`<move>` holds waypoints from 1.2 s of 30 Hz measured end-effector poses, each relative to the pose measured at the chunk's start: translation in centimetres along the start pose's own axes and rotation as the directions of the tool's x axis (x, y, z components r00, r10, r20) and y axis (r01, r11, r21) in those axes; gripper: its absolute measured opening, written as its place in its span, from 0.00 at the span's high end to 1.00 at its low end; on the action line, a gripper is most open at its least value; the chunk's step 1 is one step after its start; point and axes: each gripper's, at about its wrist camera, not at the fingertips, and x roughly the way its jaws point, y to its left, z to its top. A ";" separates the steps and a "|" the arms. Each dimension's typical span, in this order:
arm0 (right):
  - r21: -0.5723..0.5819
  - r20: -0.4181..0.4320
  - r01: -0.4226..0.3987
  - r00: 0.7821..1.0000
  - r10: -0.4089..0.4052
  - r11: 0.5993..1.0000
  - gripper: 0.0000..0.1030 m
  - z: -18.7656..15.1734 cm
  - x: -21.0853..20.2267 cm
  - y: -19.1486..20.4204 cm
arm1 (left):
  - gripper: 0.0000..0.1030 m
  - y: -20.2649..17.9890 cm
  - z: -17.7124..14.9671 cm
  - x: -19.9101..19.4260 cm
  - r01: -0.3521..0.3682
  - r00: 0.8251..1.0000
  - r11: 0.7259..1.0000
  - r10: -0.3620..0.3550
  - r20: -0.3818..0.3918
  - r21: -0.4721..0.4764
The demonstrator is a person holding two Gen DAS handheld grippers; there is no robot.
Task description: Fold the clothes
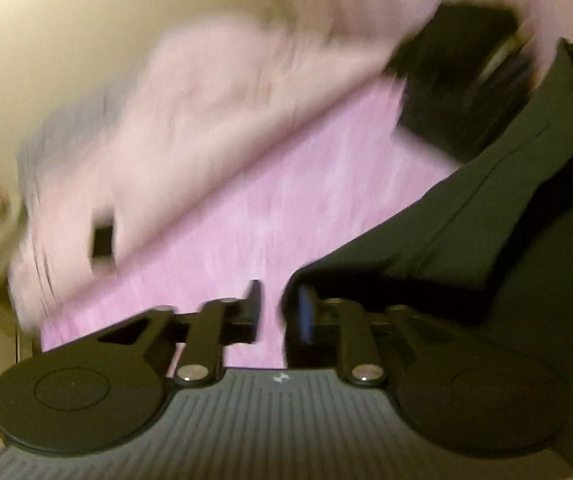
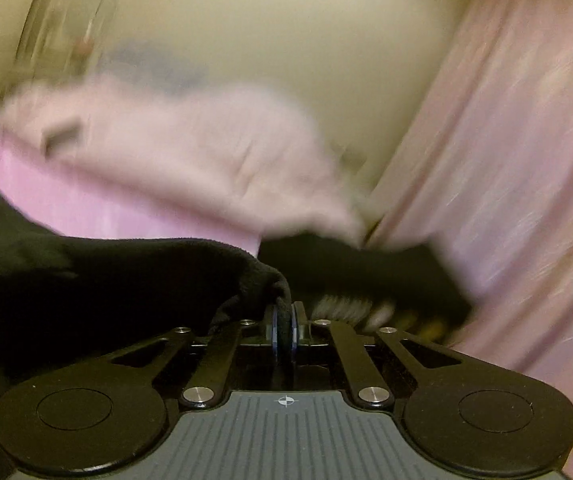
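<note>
A black garment (image 1: pixel 486 240) spreads over the right side of the left wrist view and lies on a bright pink sheet (image 1: pixel 286 208). My left gripper (image 1: pixel 280 308) is open, with the pink sheet showing through the gap. The garment's edge rests against its right finger (image 1: pixel 306 312). In the right wrist view, my right gripper (image 2: pixel 284 328) is shut on a bunched fold of the black garment (image 2: pixel 126 272), which trails off to the left. A blurred black shape (image 1: pixel 458 92) at the upper right looks like the other gripper.
A crumpled pale pink cloth (image 1: pixel 206 100) lies beyond the sheet and shows again as the pale pink cloth (image 2: pixel 186 148) in the right wrist view. Cream wall (image 2: pixel 286 40) behind. A pale pink drape (image 2: pixel 518 160) hangs on the right. Both views are motion-blurred.
</note>
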 end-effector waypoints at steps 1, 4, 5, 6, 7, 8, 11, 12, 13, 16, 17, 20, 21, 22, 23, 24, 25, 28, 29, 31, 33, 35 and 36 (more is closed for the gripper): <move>-0.005 -0.041 -0.011 0.999 0.011 1.000 0.37 -1.0 3.6 0.5 | 0.78 -0.1 -0.9 2.5 -0.010 0.999 1.000 0.008 -0.049 -0.025; -0.005 -0.113 -0.076 0.991 0.075 0.997 0.20 -3.9 10.4 1.3 | 0.73 -0.1 -5.5 6.1 -0.023 0.987 0.995 0.008 -0.160 -0.093; 0.011 -0.140 -0.112 0.984 0.112 0.994 0.20 -5.2 11.5 1.4 | 0.71 -0.4 -7.0 6.7 -0.018 0.981 0.994 -0.003 -0.192 -0.110; 0.031 -0.164 -0.142 0.976 0.145 0.989 0.20 -6.6 11.8 1.4 | 0.71 -1.1 -8.3 7.3 -0.007 0.975 0.992 -0.021 -0.223 -0.123; 0.051 -0.194 -0.167 0.965 0.174 0.985 0.19 -8.2 12.1 1.8 | 0.70 -1.6 -9.2 8.0 0.002 0.967 0.990 -0.037 -0.251 -0.141; 0.083 -0.228 -0.186 0.953 0.201 0.979 0.19 -9.1 12.2 2.0 | 0.66 -2.1 -10.7 8.0 0.008 0.959 0.986 -0.054 -0.278 -0.167; 0.256 -0.315 -0.224 0.900 0.300 0.940 0.19 -12.0 10.7 2.4 | 0.57 -3.0 -14.9 6.1 0.031 0.936 0.965 -0.120 -0.331 -0.262; 0.311 -0.336 -0.229 0.881 0.332 0.922 0.19 -12.7 9.4 2.6 | 0.54 -3.1 -16.4 5.4 0.036 0.929 0.958 -0.136 -0.344 -0.283; 0.353 -0.351 -0.232 0.865 0.358 0.907 0.19 -13.5 8.3 2.9 | 0.50 -3.4 -17.7 4.8 0.041 0.923 0.953 -0.151 -0.354 -0.299; 0.419 -0.390 -0.220 0.832 0.394 0.881 0.19 -15.5 4.6 4.2 | 0.44 -4.0 -21.6 3.3 0.075 0.901 0.935 -0.213 -0.379 -0.347; 0.438 -0.406 -0.206 0.823 0.397 0.875 0.19 -16.4 3.2 4.6 | 0.43 -4.2 -22.8 3.5 0.086 0.890 0.928 -0.235 -0.389 -0.363; 0.476 -0.450 -0.159 0.801 0.395 0.865 0.19 -18.9 -0.3 5.9 | 0.43 -5.3 -26.7 3.9 0.128 0.857 0.921 -0.289 -0.426 -0.367; 0.478 -0.470 -0.138 0.795 0.385 0.868 0.19 -19.8 -1.3 6.5 | 0.43 -5.6 -27.7 4.1 0.132 0.851 0.928 -0.286 -0.440 -0.348; 0.483 -0.483 -0.122 0.789 0.381 0.867 0.19 -20.7 -2.3 7.0 | 0.44 -5.8 -28.5 4.2 0.138 0.849 0.934 -0.283 -0.446 -0.331; 0.488 -0.496 -0.111 0.781 0.380 0.866 0.19 -21.4 -3.1 7.4 | 0.44 -5.9 -29.2 4.3 0.147 0.850 0.935 -0.286 -0.443 -0.322; 0.489 -0.507 -0.100 0.776 0.375 0.867 0.19 -21.8 -3.7 7.9 | 0.44 -5.8 -29.7 4.2 0.161 0.853 0.934 -0.294 -0.432 -0.319; 0.486 -0.512 -0.092 0.776 0.369 0.869 0.19 -22.4 -4.5 8.3 | 0.51 -5.6 -30.0 4.1 0.176 0.856 0.932 -0.304 -0.418 -0.318; 0.481 -0.525 -0.077 0.772 0.358 0.873 0.20 -23.5 -5.7 9.6 | 0.96 -4.8 -29.8 3.6 0.212 0.862 0.933 -0.318 -0.394 -0.289; 0.481 -0.532 -0.066 0.771 0.350 0.874 0.20 -23.8 -5.7 9.8 | 0.96 -4.4 -29.6 3.2 0.211 0.869 0.937 -0.309 -0.386 -0.277; 0.487 -0.525 -0.027 0.790 0.317 0.873 0.20 -23.8 -6.2 9.5 | 0.96 -2.6 -28.9 1.9 0.194 0.898 0.950 -0.273 -0.344 -0.246; 0.499 -0.513 0.008 0.809 0.287 0.867 0.20 -23.7 -6.8 8.7 | 0.96 0.5 -28.1 0.4 0.115 0.932 0.972 -0.177 -0.316 -0.203; 0.508 -0.514 0.041 0.816 0.265 0.860 0.20 -24.0 -6.7 7.7 | 0.96 4.3 -27.6 -0.2 -0.018 0.946 0.984 -0.040 -0.321 -0.178; 0.519 -0.519 0.051 0.812 0.267 0.853 0.20 -24.3 -6.4 7.3 | 0.96 6.5 -27.4 -0.3 -0.102 0.940 0.980 0.039 -0.338 -0.172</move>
